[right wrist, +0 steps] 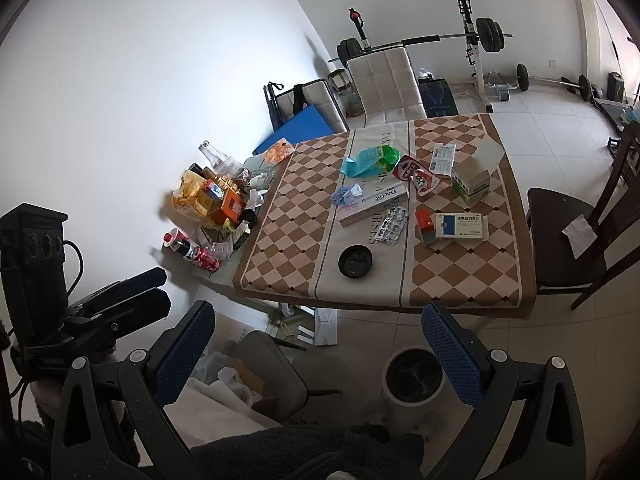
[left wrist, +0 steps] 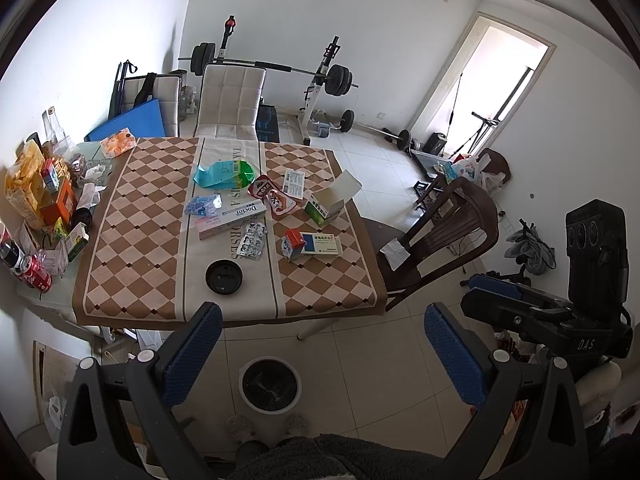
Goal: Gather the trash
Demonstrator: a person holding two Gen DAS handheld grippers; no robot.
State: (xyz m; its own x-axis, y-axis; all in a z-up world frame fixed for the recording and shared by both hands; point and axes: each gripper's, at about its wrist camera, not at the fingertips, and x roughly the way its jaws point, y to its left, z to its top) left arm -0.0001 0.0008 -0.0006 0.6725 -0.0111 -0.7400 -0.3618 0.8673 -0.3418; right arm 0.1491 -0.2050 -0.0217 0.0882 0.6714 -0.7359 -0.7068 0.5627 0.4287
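Observation:
Trash lies scattered on the checkered tablecloth (left wrist: 132, 216): a black lid (left wrist: 223, 277), a blister pack (left wrist: 253, 240), a long toothpaste box (left wrist: 232, 218), a teal-green bag (left wrist: 224, 174), a red wrapper (left wrist: 272, 196), an open green-white box (left wrist: 328, 204) and a blue-white medicine box (left wrist: 322, 245). A white bin (left wrist: 270, 384) with a black liner stands on the floor before the table. My left gripper (left wrist: 328, 344) hangs open and empty above the bin. My right gripper (right wrist: 318, 344) is open and empty too, short of the table edge, with the bin (right wrist: 414, 376) below it and the lid (right wrist: 355, 262) ahead.
Cans, bottles and orange boxes (left wrist: 40, 200) crowd the table's left end. A brown chair (left wrist: 440, 240) stands at its right, a white chair (left wrist: 230, 104) behind. A grey chair (right wrist: 272, 368) and bags sit low left of the bin. Weights and a bench line the back wall.

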